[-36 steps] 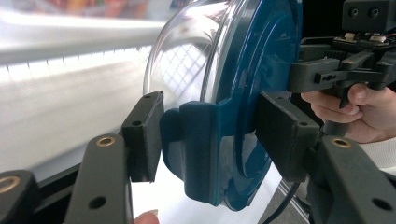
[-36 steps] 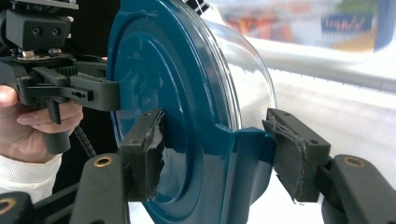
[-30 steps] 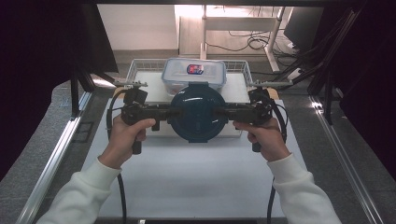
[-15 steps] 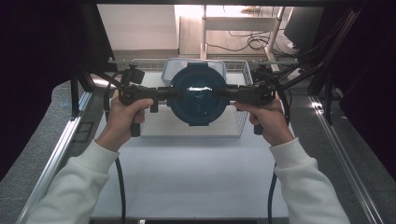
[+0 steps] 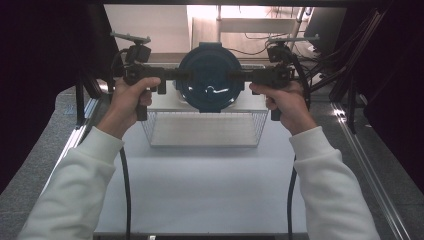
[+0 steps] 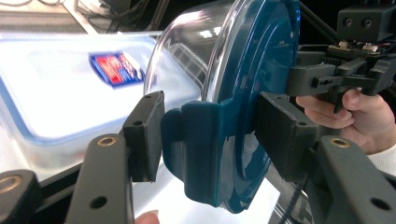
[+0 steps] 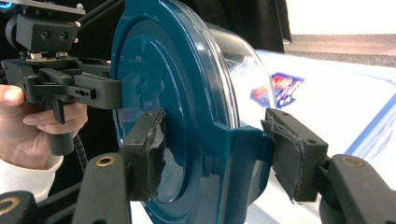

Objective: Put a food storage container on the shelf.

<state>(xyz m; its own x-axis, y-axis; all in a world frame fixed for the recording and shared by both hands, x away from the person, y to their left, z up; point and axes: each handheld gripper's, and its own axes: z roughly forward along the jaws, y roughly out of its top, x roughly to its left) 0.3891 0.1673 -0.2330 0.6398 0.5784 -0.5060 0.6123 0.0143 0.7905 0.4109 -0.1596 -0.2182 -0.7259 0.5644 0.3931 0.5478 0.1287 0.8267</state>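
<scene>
Light: coming from the far end in the high view, blowing out the back wall to white
Sides: falling into near black
Glare: white streaks lying on the blue lid
Counter: showing dim, greyish
Focus: near tool jaws softening, white box washing out pale

The high view looks forward and down from above the person's side of the table. Each claw view sits very close behind its own jaws, facing the other claw across the bowl, probably the same bowl seen from above.
</scene>
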